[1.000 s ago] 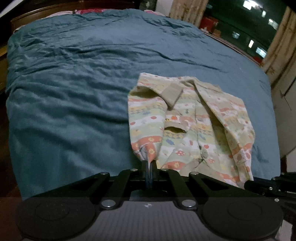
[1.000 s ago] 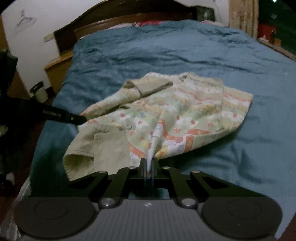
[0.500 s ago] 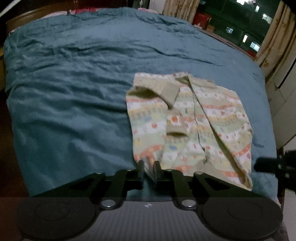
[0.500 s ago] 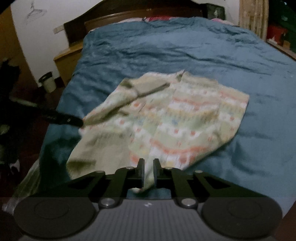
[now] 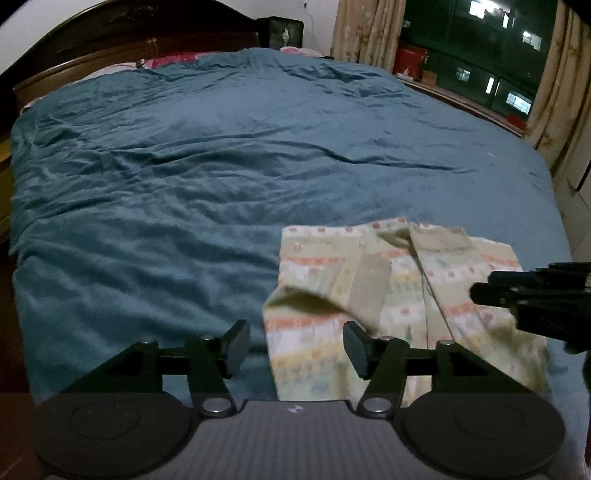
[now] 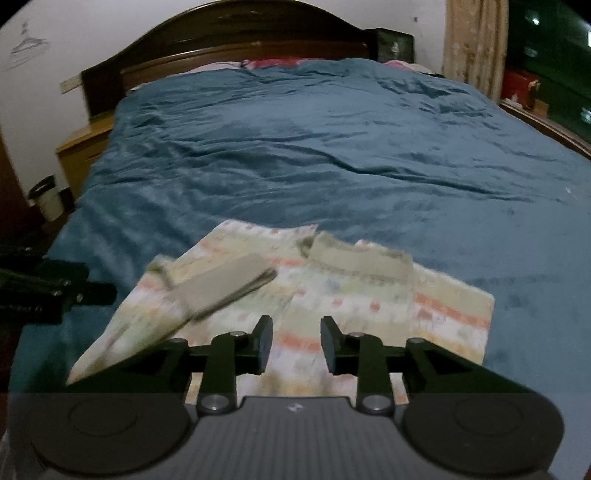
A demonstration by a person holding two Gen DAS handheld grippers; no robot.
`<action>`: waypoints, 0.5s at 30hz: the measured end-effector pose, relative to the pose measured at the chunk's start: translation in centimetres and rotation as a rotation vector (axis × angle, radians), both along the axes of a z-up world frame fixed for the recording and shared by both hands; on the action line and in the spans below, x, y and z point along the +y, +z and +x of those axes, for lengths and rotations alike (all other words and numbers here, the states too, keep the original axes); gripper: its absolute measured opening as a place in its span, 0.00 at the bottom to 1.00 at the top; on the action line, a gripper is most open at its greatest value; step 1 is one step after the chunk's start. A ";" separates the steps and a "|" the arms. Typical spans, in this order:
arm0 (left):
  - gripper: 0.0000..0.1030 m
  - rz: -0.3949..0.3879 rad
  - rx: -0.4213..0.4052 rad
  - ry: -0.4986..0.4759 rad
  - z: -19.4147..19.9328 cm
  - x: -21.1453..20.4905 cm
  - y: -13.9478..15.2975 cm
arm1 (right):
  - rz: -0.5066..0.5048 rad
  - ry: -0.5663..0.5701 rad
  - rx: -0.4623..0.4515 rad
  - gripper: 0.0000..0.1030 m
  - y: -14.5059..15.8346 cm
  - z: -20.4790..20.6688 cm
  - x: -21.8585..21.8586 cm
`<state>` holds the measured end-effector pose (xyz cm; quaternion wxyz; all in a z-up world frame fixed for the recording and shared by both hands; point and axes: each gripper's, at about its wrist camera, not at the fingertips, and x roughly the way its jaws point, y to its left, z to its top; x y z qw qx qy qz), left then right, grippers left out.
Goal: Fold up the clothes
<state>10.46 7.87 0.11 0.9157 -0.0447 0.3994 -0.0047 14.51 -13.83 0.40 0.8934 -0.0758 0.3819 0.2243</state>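
left gripper (image 5: 295, 345): jaws parted wide and opening, nothing clamped — the patterned shirt (image 5: 399, 306) lies beneath and beyond the gap, no pad pressing on it. right gripper (image 6: 295, 343): jaws parted to a narrower gap, also opening, nothing held; shirt cloth shows through the gap below the fingers.

the shirt lies flat on the blue bedspread (image 5: 184, 192) close to the near edge of the bed, toward the near right corner in the left wrist view. pale fabric with orange, green and yellow bands. collar end points toward the headboard (image 6: 236, 48). one sleeve with a plain beige cuff (image 6: 225, 280) is folded across the front, lying diagonally. the near left part of the shirt is blurred in the right wrist view, so its exact lie there cannot be told.

the right gripper appears at the right edge of the left wrist view, over the right side of the shirt; whether it touches the cloth cannot be told. the left gripper shows at the left edge of the right wrist view, just beside the shirt's left side.

surroundings: curtains (image 5: 365, 33) and a dark window (image 5: 476, 55) at the far right, a wooden nightstand (image 6: 83, 155) and a small bin (image 6: 46, 197) by the far left corner of the bed.
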 end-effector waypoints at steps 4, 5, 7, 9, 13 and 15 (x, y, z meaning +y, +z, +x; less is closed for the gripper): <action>0.66 0.016 0.002 -0.027 2.6 -0.6 -0.8 | -0.020 -0.031 0.004 0.34 -1.2 3.1 1.1; 0.67 0.026 0.000 -0.034 3.1 -0.8 -1.0 | -0.025 -0.036 0.006 0.34 -1.5 3.8 1.3; 0.69 0.046 -0.005 -0.047 3.9 -1.1 -1.4 | -0.030 -0.046 0.013 0.35 -2.1 4.9 1.7; 0.69 0.063 -0.007 -0.058 4.8 -1.4 -1.9 | -0.030 -0.056 0.021 0.35 -2.7 5.9 2.1; 0.68 0.067 0.009 -0.076 6.0 -1.6 -3.1 | -0.028 -0.069 0.040 0.36 -3.8 7.5 2.9; 0.63 0.065 0.019 -0.095 6.3 -1.8 -3.5 | -0.037 -0.067 0.040 0.36 -4.1 7.8 3.2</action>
